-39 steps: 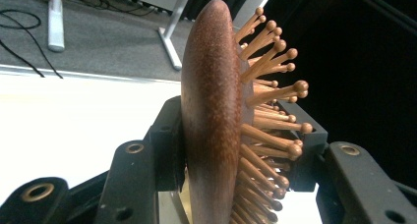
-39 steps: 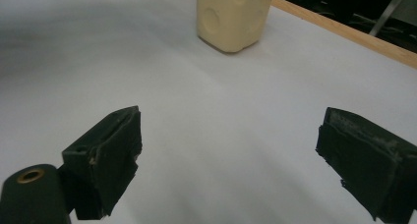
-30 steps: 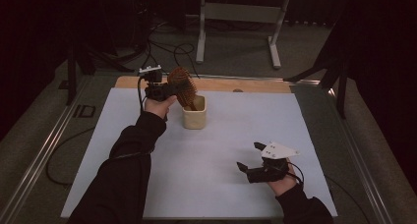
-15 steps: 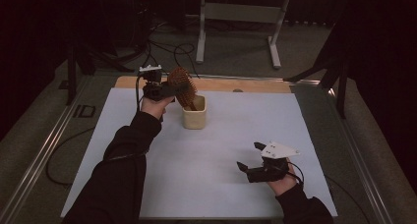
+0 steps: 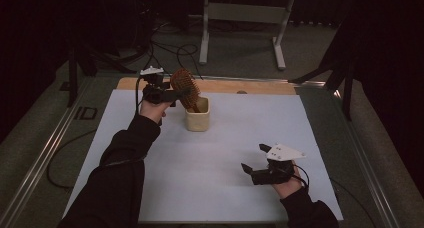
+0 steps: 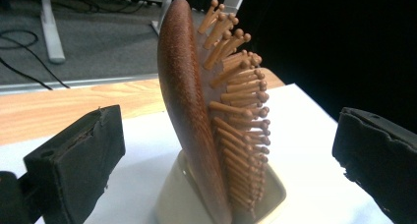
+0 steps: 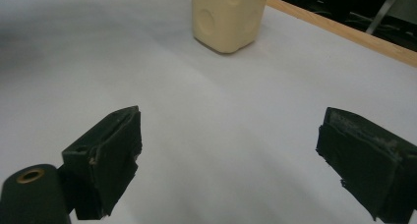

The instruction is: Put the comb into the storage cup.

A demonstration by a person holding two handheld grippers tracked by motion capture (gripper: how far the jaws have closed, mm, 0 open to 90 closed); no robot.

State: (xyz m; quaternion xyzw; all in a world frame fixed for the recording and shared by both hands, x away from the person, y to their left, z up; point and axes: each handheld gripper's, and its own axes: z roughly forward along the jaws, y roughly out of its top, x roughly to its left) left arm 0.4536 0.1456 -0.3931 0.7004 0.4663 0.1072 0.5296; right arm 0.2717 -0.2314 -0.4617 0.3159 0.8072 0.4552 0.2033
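A brown wooden hairbrush [image 5: 185,88] stands head-up in a cream cup [image 5: 198,119] at the back of the white table sheet. My left gripper [image 5: 176,94] is level with the brush head, coming in from the left. In the left gripper view the brush [image 6: 196,111] rises from the cup [image 6: 172,199] between the two wide-apart jaws, its pins facing right, and neither pad touches it. The left gripper [image 6: 226,155] is open. My right gripper [image 5: 253,159] rests low near the front right, open and empty [image 7: 235,157], and faces the cup [image 7: 228,17] farther off.
A white sheet [image 5: 225,153] covers the table, with a wooden strip [image 5: 260,86] along its far edge. Beyond the table stand a metal frame's legs [image 5: 240,13] and cables on the floor [image 5: 175,50]. Metal rails run along both table sides.
My left hand has drawn slightly back and to the left. The brush stays upright in the cup. The right gripper has not moved.
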